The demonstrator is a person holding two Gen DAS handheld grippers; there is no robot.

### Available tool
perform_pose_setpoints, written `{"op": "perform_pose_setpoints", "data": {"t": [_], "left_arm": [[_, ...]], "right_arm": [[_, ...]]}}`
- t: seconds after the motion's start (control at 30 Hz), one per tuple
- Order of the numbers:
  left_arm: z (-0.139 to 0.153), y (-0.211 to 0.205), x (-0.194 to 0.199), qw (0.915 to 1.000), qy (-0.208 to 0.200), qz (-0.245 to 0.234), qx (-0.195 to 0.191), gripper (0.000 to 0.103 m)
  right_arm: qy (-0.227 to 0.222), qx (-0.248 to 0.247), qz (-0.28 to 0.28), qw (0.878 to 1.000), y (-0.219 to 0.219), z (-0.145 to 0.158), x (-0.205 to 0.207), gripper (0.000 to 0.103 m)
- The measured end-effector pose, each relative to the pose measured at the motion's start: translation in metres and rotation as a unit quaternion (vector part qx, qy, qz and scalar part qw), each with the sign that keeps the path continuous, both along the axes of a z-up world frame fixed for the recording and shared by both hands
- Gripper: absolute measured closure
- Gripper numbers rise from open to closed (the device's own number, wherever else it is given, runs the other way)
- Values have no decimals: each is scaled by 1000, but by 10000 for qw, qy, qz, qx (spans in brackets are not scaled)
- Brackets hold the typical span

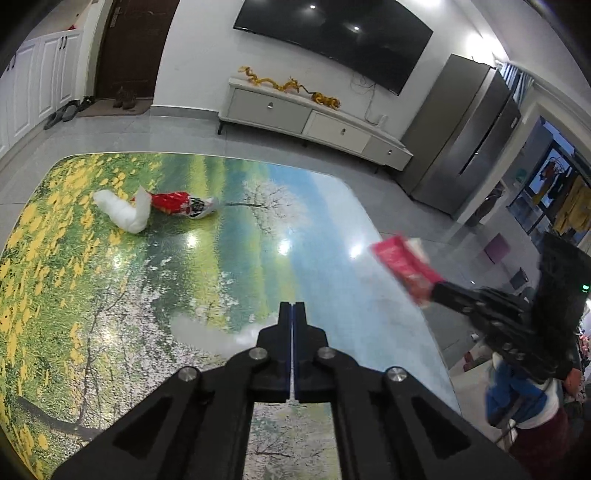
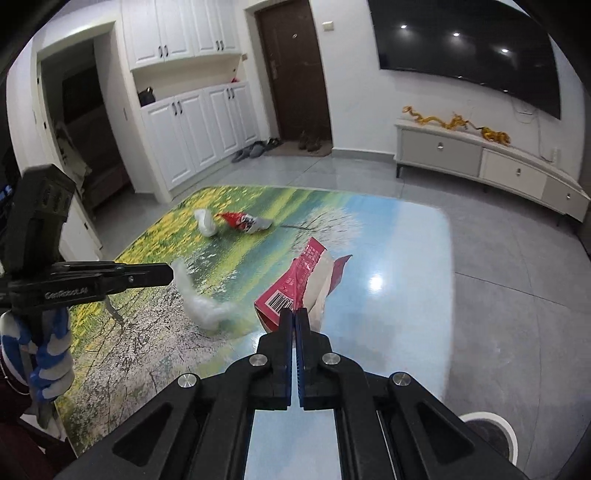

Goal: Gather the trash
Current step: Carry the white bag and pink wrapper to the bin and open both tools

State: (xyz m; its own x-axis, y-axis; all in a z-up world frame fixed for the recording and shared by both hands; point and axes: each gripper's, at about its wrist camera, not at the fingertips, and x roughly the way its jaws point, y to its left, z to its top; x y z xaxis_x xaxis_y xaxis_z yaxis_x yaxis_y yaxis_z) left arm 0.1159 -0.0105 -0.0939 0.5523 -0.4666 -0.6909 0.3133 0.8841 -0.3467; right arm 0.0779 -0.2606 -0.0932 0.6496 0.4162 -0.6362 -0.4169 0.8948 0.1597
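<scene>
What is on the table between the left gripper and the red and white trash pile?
Only bare table lies between the left gripper and the trash pile, in the left wrist view.

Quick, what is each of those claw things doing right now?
Left gripper: shut, nothing visible between its fingers.
Right gripper: shut on the pink wrapper.

Glossy table (image 1: pixel 258 236) printed with meadow and blossom, big dark TV (image 1: pixel 332 33) on the wall, gold dragon ornament (image 2: pixel 458 123) along the low cabinet (image 1: pixel 314 122), shoes (image 2: pixel 255 149) by the brown door (image 2: pixel 295 74)
</scene>
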Motion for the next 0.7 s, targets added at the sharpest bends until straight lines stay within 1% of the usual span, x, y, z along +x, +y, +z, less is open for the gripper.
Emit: {"op": "perform_pose_setpoints", "data": {"t": [0.07,0.13,0.17,0.2,0.3,0.37,0.43,0.47,0.5,0.53,0.7], "left_arm": [[-5,-2,3,9998,58,-42,176,98],[-11,-8,6,9990,57,-179,408,75],[-15,-12,6,9980,-18,-224,595,47],[-17,-15,5,9968,-116,-285,733,38],[-27,-32,1,9911,-217,-645,1147,38],[-35,-41,-1,9859,-317,-764,1453,38],[-45,-46,1,9836,-233,-796,1600,40],[-51,-48,3,9824,-186,-796,1681,55],[-55,-48,4,9816,-144,-813,1723,71],[-57,-48,5,9815,-113,-819,1727,71],[-51,-53,5,9857,-127,-859,1442,74]], "right_arm": [[-56,66,-80,9999,-10,5,-6,101],[-106,112,-166,9997,-20,9,-13,101],[-115,128,-201,9996,-24,9,-15,101],[-118,155,-244,9995,-28,10,-18,101],[-107,227,-385,9989,-40,8,-26,101],[-83,262,-469,9985,-47,7,-30,101],[-68,285,-559,9980,-54,5,-34,101],[-62,296,-603,9977,-57,5,-35,101],[-56,312,-661,9973,-61,4,-37,101],[-52,327,-713,9969,-65,3,-39,101],[-39,377,-974,9945,-88,-2,-51,101]]}}
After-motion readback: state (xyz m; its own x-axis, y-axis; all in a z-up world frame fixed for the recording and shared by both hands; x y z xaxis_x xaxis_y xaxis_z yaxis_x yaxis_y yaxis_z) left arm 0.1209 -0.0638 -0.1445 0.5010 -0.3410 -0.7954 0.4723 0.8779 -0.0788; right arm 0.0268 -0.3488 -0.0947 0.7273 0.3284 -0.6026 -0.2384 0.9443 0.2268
